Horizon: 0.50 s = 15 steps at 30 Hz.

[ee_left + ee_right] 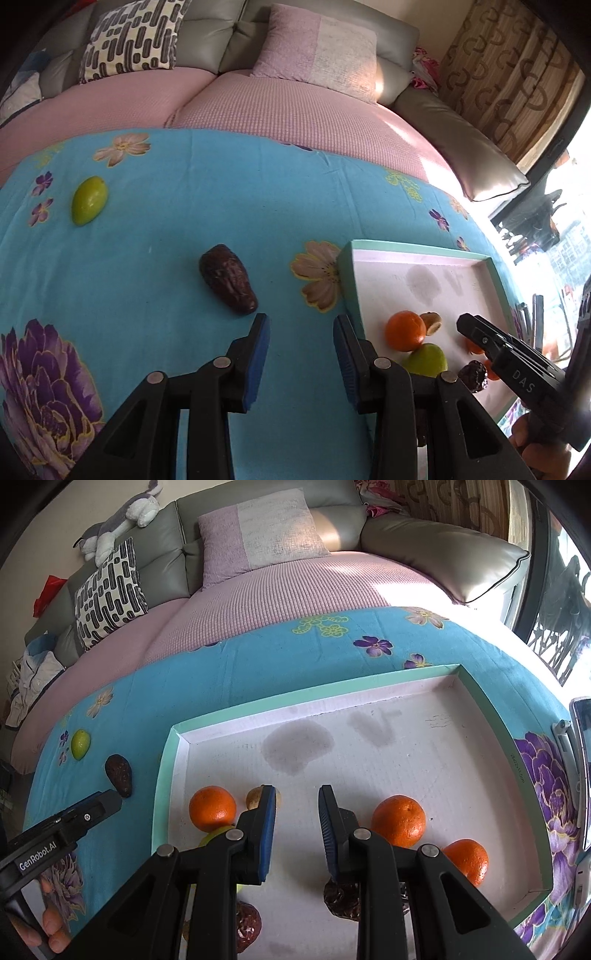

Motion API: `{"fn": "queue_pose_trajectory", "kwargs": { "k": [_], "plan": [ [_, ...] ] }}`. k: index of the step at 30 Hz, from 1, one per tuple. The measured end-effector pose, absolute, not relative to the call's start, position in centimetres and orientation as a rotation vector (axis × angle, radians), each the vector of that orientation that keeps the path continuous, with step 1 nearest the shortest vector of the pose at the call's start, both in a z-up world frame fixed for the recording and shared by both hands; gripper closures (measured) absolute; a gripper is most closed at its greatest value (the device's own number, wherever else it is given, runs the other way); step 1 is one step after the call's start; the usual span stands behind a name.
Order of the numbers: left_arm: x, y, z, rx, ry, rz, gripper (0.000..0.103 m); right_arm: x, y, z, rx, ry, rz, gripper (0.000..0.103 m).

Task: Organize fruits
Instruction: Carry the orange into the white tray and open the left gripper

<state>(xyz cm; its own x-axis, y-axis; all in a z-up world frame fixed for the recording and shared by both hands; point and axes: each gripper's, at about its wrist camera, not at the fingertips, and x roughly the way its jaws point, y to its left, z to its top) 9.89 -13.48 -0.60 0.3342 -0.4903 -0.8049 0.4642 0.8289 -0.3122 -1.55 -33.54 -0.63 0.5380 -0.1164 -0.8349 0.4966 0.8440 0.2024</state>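
On the blue floral cloth [207, 206] we see the tray [236, 716] holding oranges [398, 819], while left of that tray lie a dark wrinkled fruit [228, 279] and a green fruit [89, 199], with our left tongs [301, 332] and right tongs [297, 805] both apart, gripping nothing.

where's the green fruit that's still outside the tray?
The green fruit lies on the blue floral cloth, far left in the left wrist view, beyond the dark brown fruit and well left of the tray.
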Motion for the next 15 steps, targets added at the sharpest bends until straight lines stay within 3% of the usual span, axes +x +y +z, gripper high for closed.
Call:
{"fn": "queue_pose_trajectory", "kwargs": {
  "k": [9,11,12,13,15],
  "plan": [
    [12.3,-9.7,-1.4,-0.068,1.080,-0.458,0.063,-0.6,-31.9,-0.7,0.405,0.948,-0.338,0.078],
    [12.5,-9.5,-1.6,-0.059,1.083,-0.445,0.050,-0.5,-31.8,-0.8,0.408,0.949,-0.334,0.078],
    [12.4,-9.6,-1.7,-0.052,1.083,-0.438,0.035,-0.5,-31.8,-0.8,0.409,0.950,-0.336,0.077],
    [12.4,-9.7,-1.7,-0.046,1.079,-0.432,0.029,-0.5,-31.7,-0.8,0.408,0.951,-0.343,0.075],
    [12.3,-9.8,-1.7,-0.027,1.069,-0.421,0.026,-0.5,-31.9,-1.0,0.405,0.956,-0.354,0.055]
  ]
}}
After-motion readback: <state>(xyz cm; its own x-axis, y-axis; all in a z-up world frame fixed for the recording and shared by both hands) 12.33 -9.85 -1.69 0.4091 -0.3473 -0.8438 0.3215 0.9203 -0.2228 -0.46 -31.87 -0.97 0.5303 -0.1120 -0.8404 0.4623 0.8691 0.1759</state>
